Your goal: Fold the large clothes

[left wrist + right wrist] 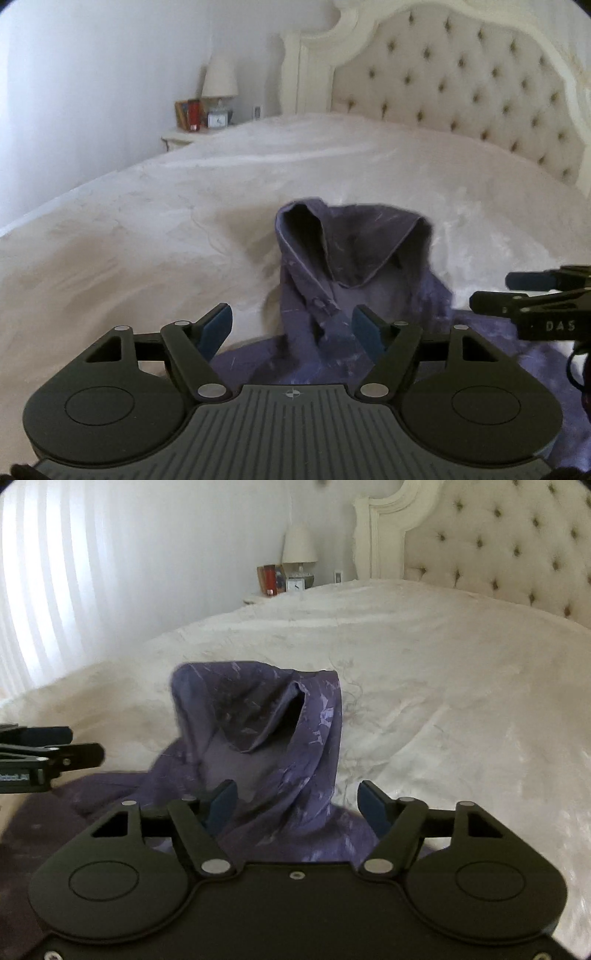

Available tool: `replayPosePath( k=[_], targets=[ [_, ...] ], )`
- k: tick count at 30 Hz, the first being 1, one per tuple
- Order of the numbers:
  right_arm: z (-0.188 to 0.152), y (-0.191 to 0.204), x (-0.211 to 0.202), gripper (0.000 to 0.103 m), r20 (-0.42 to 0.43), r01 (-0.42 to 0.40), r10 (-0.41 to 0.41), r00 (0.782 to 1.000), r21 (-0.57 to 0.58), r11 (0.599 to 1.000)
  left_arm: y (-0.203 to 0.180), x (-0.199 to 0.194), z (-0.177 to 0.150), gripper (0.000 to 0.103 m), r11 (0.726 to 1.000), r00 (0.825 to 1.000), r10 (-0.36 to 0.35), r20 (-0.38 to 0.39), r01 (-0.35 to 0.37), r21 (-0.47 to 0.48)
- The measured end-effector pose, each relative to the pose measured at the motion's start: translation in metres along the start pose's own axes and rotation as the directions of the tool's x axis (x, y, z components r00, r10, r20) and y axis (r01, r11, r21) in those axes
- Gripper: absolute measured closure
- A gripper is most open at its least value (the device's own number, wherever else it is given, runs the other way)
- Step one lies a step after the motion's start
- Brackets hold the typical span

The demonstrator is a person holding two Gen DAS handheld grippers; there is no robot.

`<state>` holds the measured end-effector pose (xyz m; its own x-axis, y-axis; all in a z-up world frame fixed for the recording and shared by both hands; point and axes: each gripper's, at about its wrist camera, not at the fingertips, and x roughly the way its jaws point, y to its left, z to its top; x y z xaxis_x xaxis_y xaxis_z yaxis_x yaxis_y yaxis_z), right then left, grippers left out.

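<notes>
Left wrist view, left to right: pale wall at upper left; small nightstand at the left middle, carrying a lamp, a red item and a little clock; cream bed spread across the whole middle; tufted headboard at upper right. Low in the frame, left claw released, blue pads apart with nothing pinched, purple cloth lying beneath and beyond the gap. Purple hooded garment at centre and lower right, flat on the bed, hood standing up and open toward the headboard. At the right edge, right claw seen from the side, poking in over the garment; grip not readable from this angle.

Right wrist view, left to right: bright curtain filling the upper left; left claw at the left edge, side-on, above the dark cloth; the purple hooded garment at centre, hood raised, body running down to the lower left; the same nightstand things at top centre; the headboard at upper right; the bed bare white across the right half. Right claw low in the frame, released, blue pads set apart, cloth visible between but not pressed.
</notes>
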<state>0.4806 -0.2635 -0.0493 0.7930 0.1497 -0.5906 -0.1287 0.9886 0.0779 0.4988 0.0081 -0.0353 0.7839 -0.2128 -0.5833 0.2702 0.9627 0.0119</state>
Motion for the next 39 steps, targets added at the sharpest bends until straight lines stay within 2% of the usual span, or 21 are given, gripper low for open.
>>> replayPosePath(
  k=[9, 13, 15, 17, 20, 23, 26, 29, 32, 35, 38, 39],
  targets=[
    [0.012, -0.005, 0.062, 0.029, -0.020, 0.036, -0.035, 0.999, 0.055, 0.998, -0.008, 0.064, 0.014, 0.032, 0.997, 0.997, 0.071, 0.007, -0.071, 0.019],
    [0.015, -0.011, 0.081, 0.033, -0.048, 0.069, -0.067, 0.997, 0.027, 0.997, -0.003, 0.080, 0.014, 0.032, 0.993, 0.994, 0.110, -0.006, -0.110, 0.049],
    [0.015, -0.031, 0.076, 0.036, -0.013, 0.108, -0.108, 0.994, 0.070, 0.992, 0.005, 0.085, 0.013, 0.032, 0.988, 0.990, 0.145, 0.001, -0.144, 0.063],
    [0.010, -0.060, 0.071, 0.035, -0.002, 0.126, -0.128, 0.992, 0.159, 0.979, 0.022, 0.089, 0.010, 0.032, 0.985, 0.985, 0.171, -0.013, -0.171, 0.027],
    [-0.006, -0.098, 0.073, 0.034, -0.043, 0.071, -0.062, 0.997, 0.274, 0.959, 0.051, 0.090, -0.004, 0.032, 0.989, 0.991, 0.121, -0.061, -0.125, -0.081],
    [-0.024, -0.114, 0.085, 0.033, -0.099, 0.043, -0.008, 0.995, 0.361, 0.931, 0.058, 0.090, -0.018, 0.032, 0.991, 0.989, 0.104, -0.101, -0.112, -0.077],
    [-0.027, -0.116, 0.084, 0.029, -0.090, 0.016, 0.020, 0.996, 0.374, 0.927, 0.061, 0.081, -0.014, 0.032, 0.992, 0.990, 0.105, -0.098, -0.110, -0.056],
    [-0.021, -0.119, 0.071, 0.029, -0.059, -0.038, 0.065, 0.996, 0.378, 0.925, 0.063, 0.061, -0.004, 0.032, 0.994, 0.993, 0.099, -0.062, -0.102, -0.045],
    [-0.018, -0.119, 0.049, 0.028, -0.059, -0.070, 0.093, 0.994, 0.315, 0.947, 0.064, 0.030, 0.000, 0.033, 0.996, 0.996, 0.079, -0.030, -0.080, -0.025],
    [-0.017, -0.113, 0.026, 0.028, -0.059, -0.098, 0.117, 0.991, 0.250, 0.963, 0.059, 0.001, 0.003, 0.033, 0.999, 0.999, 0.029, 0.022, -0.028, -0.024],
    [-0.011, -0.101, 0.002, 0.029, 0.008, -0.145, 0.146, 0.989, 0.198, 0.969, 0.042, -0.015, 0.014, 0.032, 1.000, 0.996, -0.014, 0.093, 0.016, -0.023],
    [-0.006, -0.098, -0.002, 0.032, 0.035, -0.156, 0.152, 0.988, 0.193, 0.969, 0.034, -0.015, 0.019, 0.032, 0.999, 0.993, -0.020, 0.114, 0.023, -0.022]
  ],
)
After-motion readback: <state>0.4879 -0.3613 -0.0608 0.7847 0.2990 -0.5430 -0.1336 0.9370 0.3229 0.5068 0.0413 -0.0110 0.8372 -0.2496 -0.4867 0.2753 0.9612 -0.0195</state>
